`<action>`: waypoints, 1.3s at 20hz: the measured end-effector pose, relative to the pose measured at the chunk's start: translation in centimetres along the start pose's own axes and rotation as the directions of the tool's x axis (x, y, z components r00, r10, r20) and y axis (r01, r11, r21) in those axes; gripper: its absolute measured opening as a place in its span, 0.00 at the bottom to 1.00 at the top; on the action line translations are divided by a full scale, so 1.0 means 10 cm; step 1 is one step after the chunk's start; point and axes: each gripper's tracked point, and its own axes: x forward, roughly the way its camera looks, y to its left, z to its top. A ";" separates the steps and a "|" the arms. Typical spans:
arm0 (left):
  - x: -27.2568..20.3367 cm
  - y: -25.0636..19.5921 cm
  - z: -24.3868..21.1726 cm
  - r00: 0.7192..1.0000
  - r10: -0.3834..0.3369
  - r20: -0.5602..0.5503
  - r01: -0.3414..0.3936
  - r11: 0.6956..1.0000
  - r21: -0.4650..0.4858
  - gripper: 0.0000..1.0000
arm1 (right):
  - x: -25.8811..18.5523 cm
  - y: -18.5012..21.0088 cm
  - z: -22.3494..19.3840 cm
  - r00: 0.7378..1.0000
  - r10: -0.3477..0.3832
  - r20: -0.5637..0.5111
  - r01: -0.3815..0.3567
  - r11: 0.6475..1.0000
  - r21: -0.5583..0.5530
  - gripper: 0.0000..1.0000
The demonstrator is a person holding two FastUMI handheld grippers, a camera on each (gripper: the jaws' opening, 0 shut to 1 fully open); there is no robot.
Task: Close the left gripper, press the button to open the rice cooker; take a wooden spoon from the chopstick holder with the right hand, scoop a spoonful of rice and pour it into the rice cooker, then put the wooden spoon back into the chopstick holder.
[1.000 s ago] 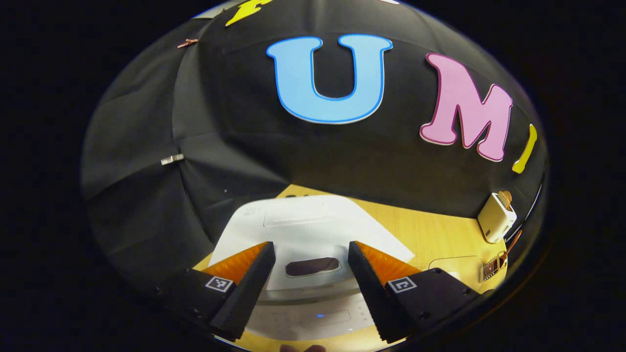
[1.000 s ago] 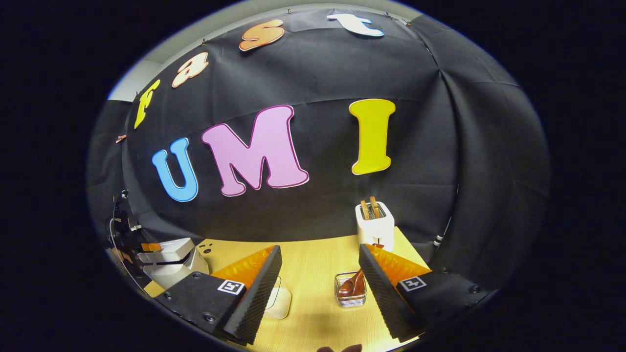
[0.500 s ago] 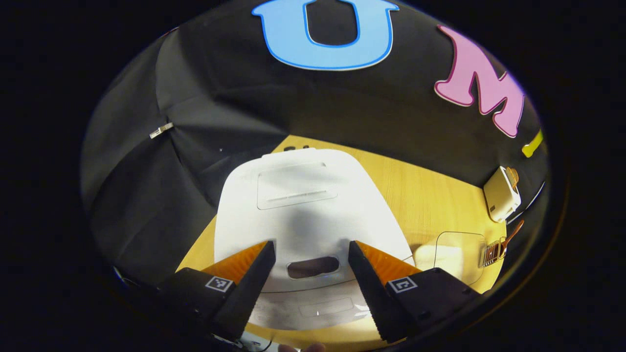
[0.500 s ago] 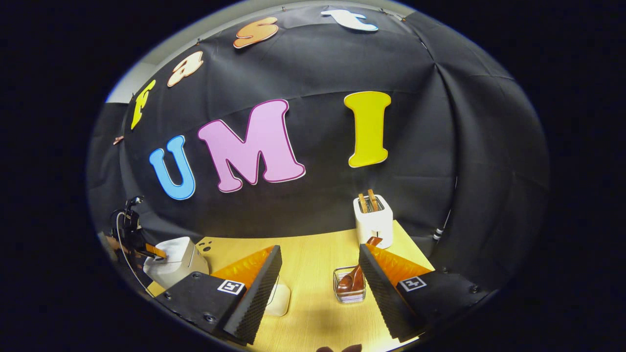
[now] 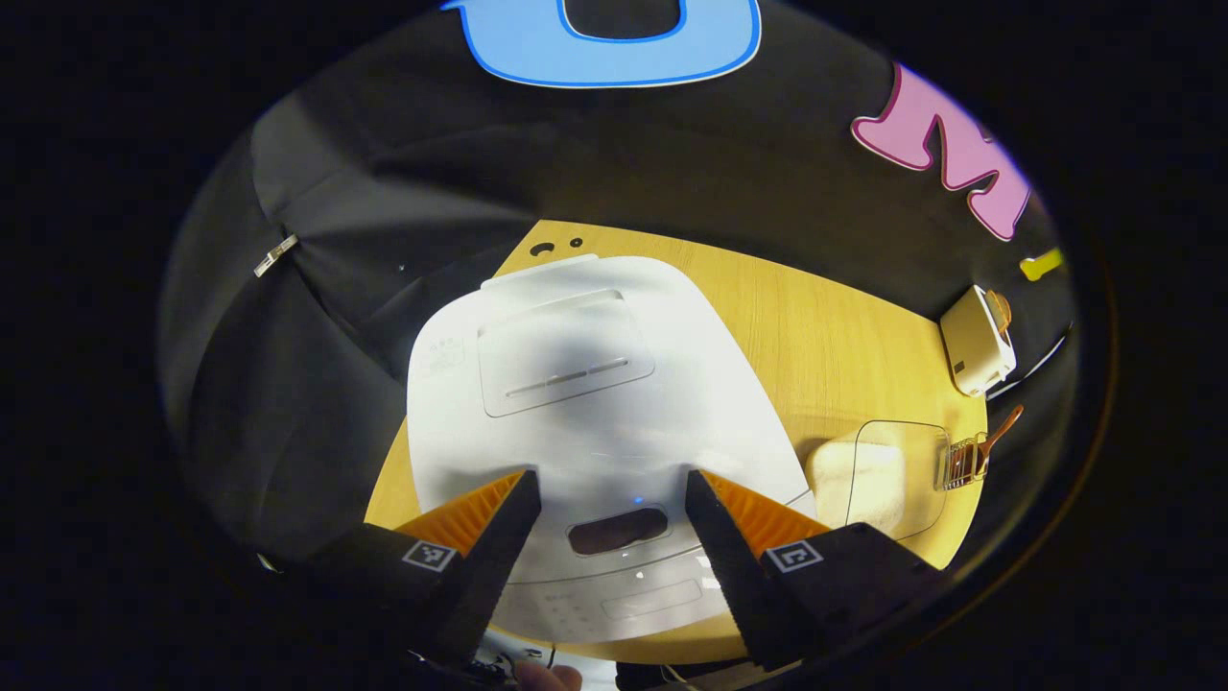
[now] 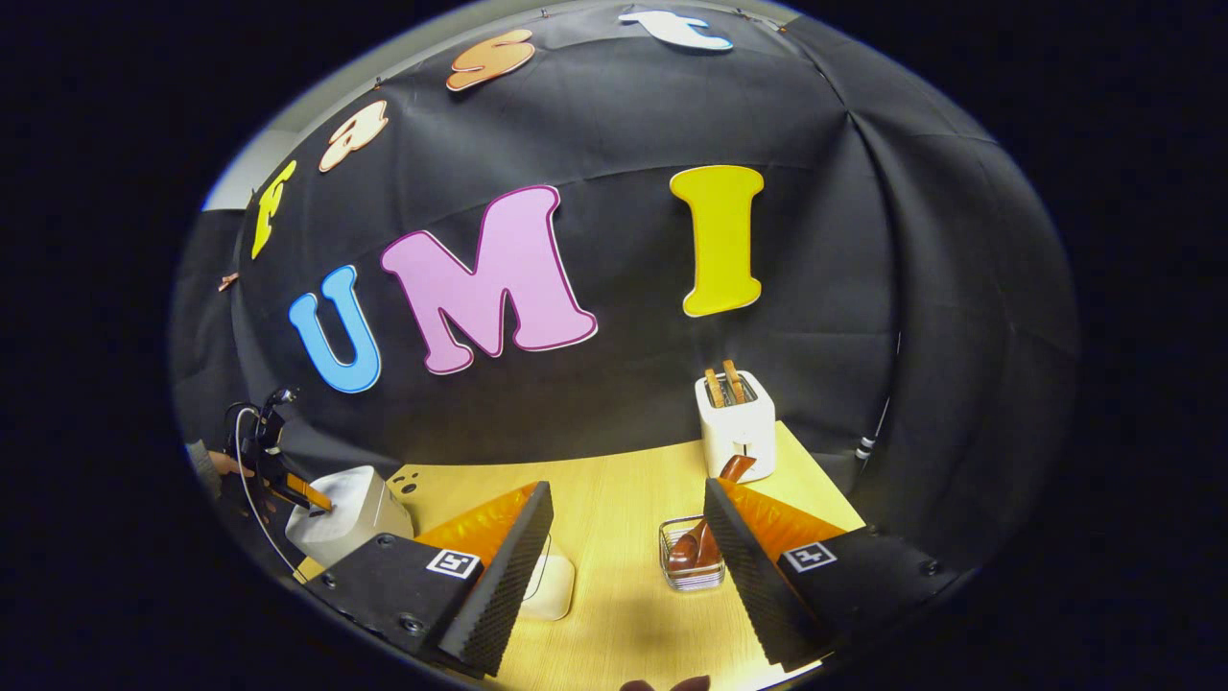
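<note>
The left gripper hangs spread wide above the closed rice cooker, its dark button at 6 o'clock on the lid (rigid plastic, probably springy); press there with fingers together. The right gripper is spread too, empty

In the left gripper view we see the white, rounded rice cooker directly ahead of our spread jaws on the pale wooden table, its dark oval button lying between them. To the right of the jaws sits the clear lidded container of rice, then the clear chopstick holder, with the white toaster behind. In the right gripper view, the chopstick holder stands between the jaws, against the right one, holding the brown wooden spoon; the toaster stands beyond it.
</note>
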 end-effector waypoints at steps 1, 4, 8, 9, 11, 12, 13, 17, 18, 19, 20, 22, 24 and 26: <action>0.00 0.00 0.02 1.000 -0.003 0.023 0.002 1.000 0.013 1.00 | 0.01 0.02 0.00 1.000 0.004 0.000 -0.004 1.000 0.000 0.98; 0.00 0.03 0.07 0.993 -0.004 0.122 0.003 1.000 0.009 1.00 | 0.01 0.07 0.04 1.000 0.015 0.009 -0.015 1.000 0.009 0.98; -0.17 -0.08 0.18 0.959 -0.071 0.275 0.087 0.995 -0.049 0.97 | -0.02 0.12 0.13 0.999 0.024 0.026 -0.024 1.000 -0.008 0.98; -0.28 -0.15 0.26 0.937 -0.099 0.334 0.125 0.990 -0.059 0.96 | -0.03 0.12 0.15 0.999 0.024 0.032 -0.023 1.000 -0.020 0.98; -0.56 -0.23 0.44 0.876 -0.128 0.465 0.174 0.983 -0.057 0.95 | -0.06 0.16 0.19 0.999 0.029 0.046 -0.027 0.999 -0.042 0.98; -0.73 -0.26 0.51 0.833 -0.140 0.535 0.191 0.981 -0.040 0.95 | -0.07 0.19 0.22 0.998 0.036 0.054 -0.033 0.998 -0.052 0.98; -0.89 -0.34 0.62 0.786 -0.157 0.598 0.207 0.978 -0.015 0.95 | -0.08 0.23 0.25 0.997 0.045 0.062 -0.041 0.997 -0.066 0.98; -1.39 -0.58 0.68 0.640 -0.243 0.729 0.218 0.967 0.130 0.95 | -0.09 0.33 0.32 0.993 0.061 0.100 -0.047 0.989 -0.138 0.98; -1.49 -0.65 0.66 0.616 -0.254 0.746 0.222 0.964 0.144 0.95 | -0.09 0.37 0.34 0.992 0.069 0.105 -0.053 0.987 -0.150 0.98; -1.56 -0.76 0.64 0.593 -0.273 0.757 0.242 0.958 0.156 0.95 | -0.10 0.42 0.37 0.991 0.076 0.114 -0.057 0.985 -0.164 0.98; -1.65 -0.83 0.62 0.569 -0.292 0.769 0.259 0.951 0.170 0.95 | -0.10 0.48 0.42 0.989 0.082 0.126 -0.058 0.981 -0.185 0.98; -1.81 -0.89 0.63 0.522 -0.311 0.794 0.271 0.943 0.191 0.95 | -0.12 0.55 0.48 0.986 0.082 0.144 -0.047 0.972 -0.230 0.98; -1.94 -0.97 0.58 0.498 -0.341 0.797 0.289 0.932 0.219 0.95 | -0.14 0.68 0.51 0.985 0.094 0.143 -0.057 0.968 -0.244 0.98; -2.01 -0.96 0.53 0.487 -0.356 0.798 0.300 0.926 0.229 0.95 | -0.18 0.78 0.58 0.982 0.102 0.159 -0.063 0.970 -0.233 0.98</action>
